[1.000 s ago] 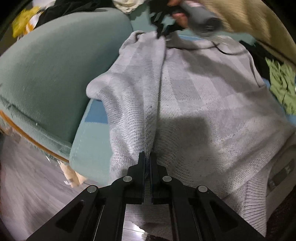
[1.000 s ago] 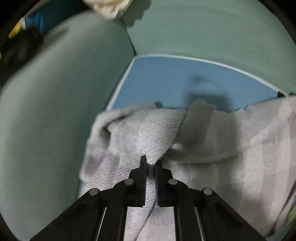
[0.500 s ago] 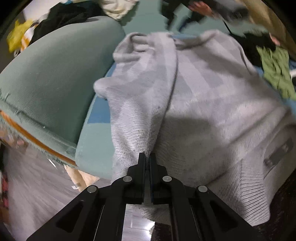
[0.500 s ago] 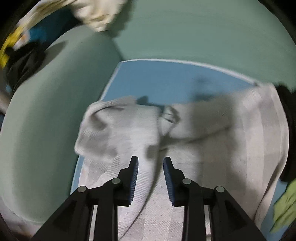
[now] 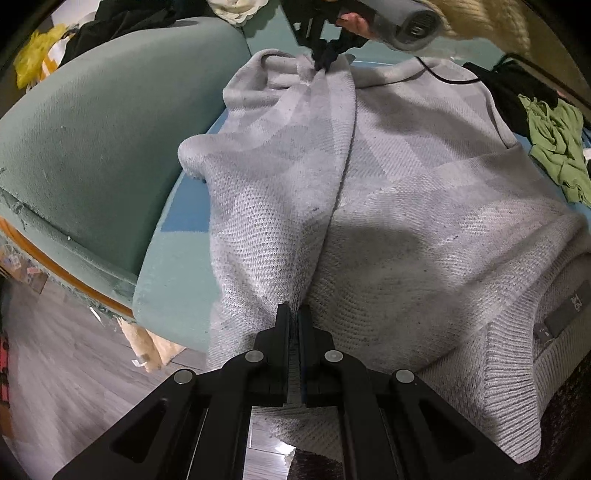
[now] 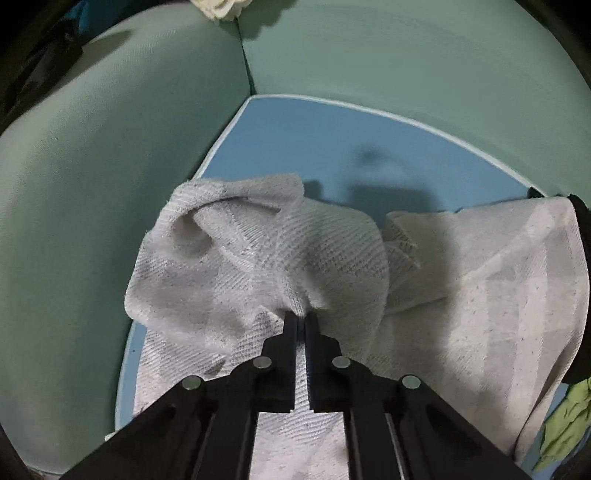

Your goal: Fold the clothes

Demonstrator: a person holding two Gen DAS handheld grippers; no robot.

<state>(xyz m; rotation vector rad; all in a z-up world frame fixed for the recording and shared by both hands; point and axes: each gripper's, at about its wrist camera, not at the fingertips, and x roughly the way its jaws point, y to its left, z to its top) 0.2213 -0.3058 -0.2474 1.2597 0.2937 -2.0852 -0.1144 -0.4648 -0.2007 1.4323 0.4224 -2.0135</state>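
A pale grey knit sweater [image 5: 406, 192] lies spread over the blue seat [image 6: 332, 147] of a teal sofa, its ribbed collar and label at the near right. A long fold runs down its left side. My left gripper [image 5: 294, 308] is shut on the near end of that fold, at the seat's front edge. In the right wrist view, the jaws of my right gripper [image 6: 302, 316] are closing on a bunched ridge of the sweater [image 6: 258, 251] at its far left corner, pads pressing the knit. The left wrist view shows the right gripper [image 5: 323, 61] at the top, held by a hand [image 5: 354, 24].
The sofa's teal armrest [image 5: 110, 140] rises on the left and its backrest [image 6: 406, 55] behind. A crumpled green garment [image 5: 554, 147] and black clothing [image 5: 517, 92] lie to the right of the sweater. Wooden floor [image 5: 55, 350] shows below the seat edge.
The right gripper let go of the sweater, opened above it, then came down and shut on the bunched far corner. The left gripper kept its hold and stayed put.
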